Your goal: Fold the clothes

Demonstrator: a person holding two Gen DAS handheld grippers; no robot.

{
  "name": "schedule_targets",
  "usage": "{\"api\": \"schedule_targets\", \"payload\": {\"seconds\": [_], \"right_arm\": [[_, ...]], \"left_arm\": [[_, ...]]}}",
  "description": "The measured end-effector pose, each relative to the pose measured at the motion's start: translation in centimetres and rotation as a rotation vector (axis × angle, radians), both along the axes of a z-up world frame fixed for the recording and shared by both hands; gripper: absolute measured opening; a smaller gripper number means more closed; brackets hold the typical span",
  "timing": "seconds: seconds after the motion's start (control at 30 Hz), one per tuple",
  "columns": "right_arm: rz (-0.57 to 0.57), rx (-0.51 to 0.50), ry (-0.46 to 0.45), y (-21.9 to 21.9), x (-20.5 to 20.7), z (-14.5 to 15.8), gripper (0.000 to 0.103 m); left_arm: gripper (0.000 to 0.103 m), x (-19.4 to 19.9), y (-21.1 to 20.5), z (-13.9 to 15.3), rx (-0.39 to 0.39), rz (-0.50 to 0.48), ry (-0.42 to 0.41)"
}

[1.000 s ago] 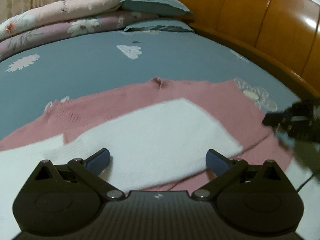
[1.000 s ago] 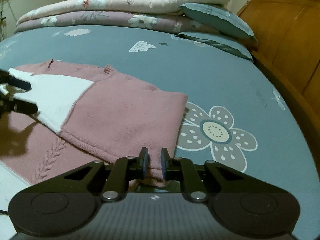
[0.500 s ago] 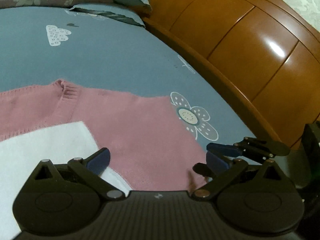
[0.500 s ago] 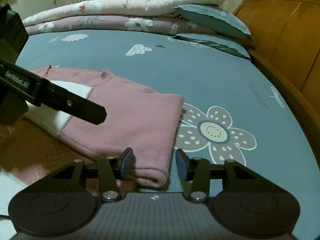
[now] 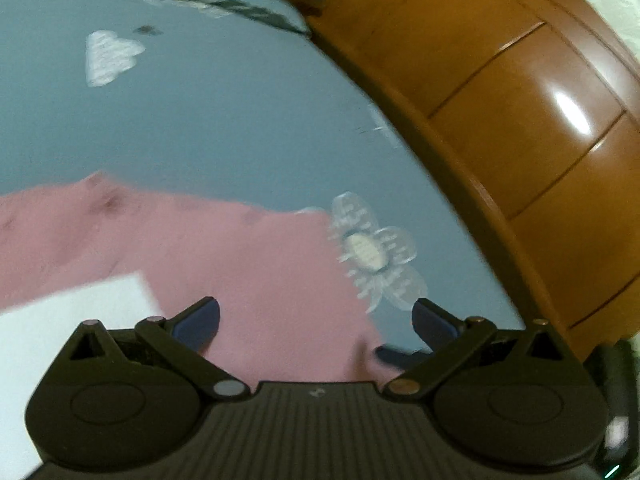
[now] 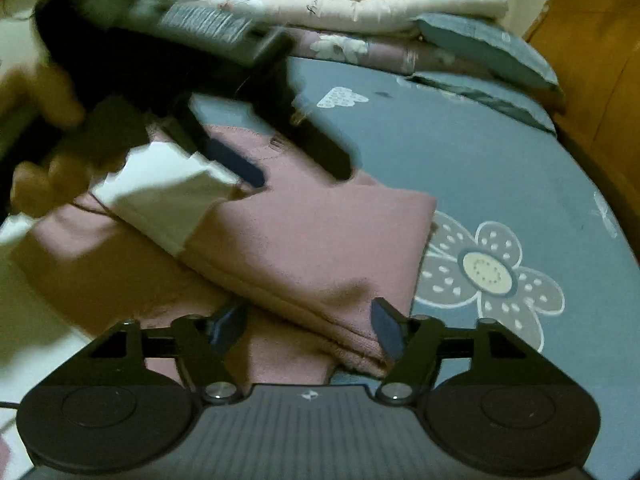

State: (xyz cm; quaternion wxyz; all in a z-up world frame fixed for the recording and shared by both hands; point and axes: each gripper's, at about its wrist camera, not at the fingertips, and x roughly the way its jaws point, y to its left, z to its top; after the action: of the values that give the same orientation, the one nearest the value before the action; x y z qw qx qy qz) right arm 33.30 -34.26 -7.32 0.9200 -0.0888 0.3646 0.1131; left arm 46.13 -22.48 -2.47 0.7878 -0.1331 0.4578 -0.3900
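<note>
A pink knit sweater (image 6: 304, 240) with a white panel (image 6: 160, 196) lies partly folded on the blue-grey bedsheet (image 6: 460, 152). My right gripper (image 6: 308, 324) is open and empty, its fingers either side of the folded sweater's near corner. My left gripper (image 5: 316, 320) is open and empty, just above the sweater (image 5: 248, 264), with the white panel (image 5: 76, 312) at its left. In the right wrist view the left gripper (image 6: 280, 148) hovers blurred over the sweater's far side. A right fingertip (image 5: 396, 354) shows low in the left wrist view.
A wooden headboard (image 5: 520, 140) curves along the bed's right side. Pillows (image 6: 484, 48) and folded floral quilts (image 6: 360, 12) are stacked at the far end. A white flower print (image 6: 488, 272) marks the sheet right of the sweater.
My right gripper has let go of the sweater's corner and opened wide. My left gripper has swung right across the sweater, staying open, and now sits over its right part.
</note>
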Motion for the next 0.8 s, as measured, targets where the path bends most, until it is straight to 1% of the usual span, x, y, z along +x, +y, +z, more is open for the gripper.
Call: {"api": "schedule_targets", "payload": {"seconds": [0.1, 0.17, 0.23, 0.33, 0.37, 0.43, 0.47, 0.6, 0.73, 0.8], "right_arm": [[0.005, 0.006, 0.002, 0.0, 0.0, 0.0, 0.081], [0.004, 0.014, 0.002, -0.2, 0.0, -0.1, 0.082], [0.003, 0.025, 0.003, -0.4, 0.1, -0.2, 0.084], [0.008, 0.022, 0.005, -0.3, 0.1, -0.3, 0.087], [0.009, 0.021, 0.005, -0.3, 0.1, -0.3, 0.087], [0.008, 0.025, 0.005, -0.4, 0.2, -0.4, 0.089], [0.007, 0.027, 0.006, -0.5, 0.2, -0.5, 0.09], [0.004, 0.022, 0.007, -0.4, 0.1, -0.6, 0.092], [0.005, 0.021, 0.007, -0.2, 0.1, -0.5, 0.093], [0.006, 0.017, 0.008, -0.1, 0.2, -0.6, 0.094]], "left_arm": [[0.102, 0.8, -2.3, 1.1, -0.057, -0.061, 0.008], [0.102, 1.8, -4.3, 0.8, -0.084, -0.111, 0.041], [0.102, 2.7, -6.1, -0.1, -0.086, -0.136, 0.071], [0.102, 3.9, -7.5, -1.6, -0.05, -0.12, 0.059], [0.102, 4.5, -7.8, -2.1, -0.049, -0.114, 0.067], [0.102, 5.1, -7.8, -3.0, -0.067, -0.084, 0.091], [0.102, 5.3, -7.8, -3.2, -0.089, -0.079, 0.096], [0.102, 5.5, -7.3, -2.8, -0.111, -0.065, 0.095], [0.102, 4.6, -7.2, -1.3, -0.141, -0.104, 0.062], [0.102, 4.7, -7.7, -1.4, -0.129, -0.105, 0.058]]}}
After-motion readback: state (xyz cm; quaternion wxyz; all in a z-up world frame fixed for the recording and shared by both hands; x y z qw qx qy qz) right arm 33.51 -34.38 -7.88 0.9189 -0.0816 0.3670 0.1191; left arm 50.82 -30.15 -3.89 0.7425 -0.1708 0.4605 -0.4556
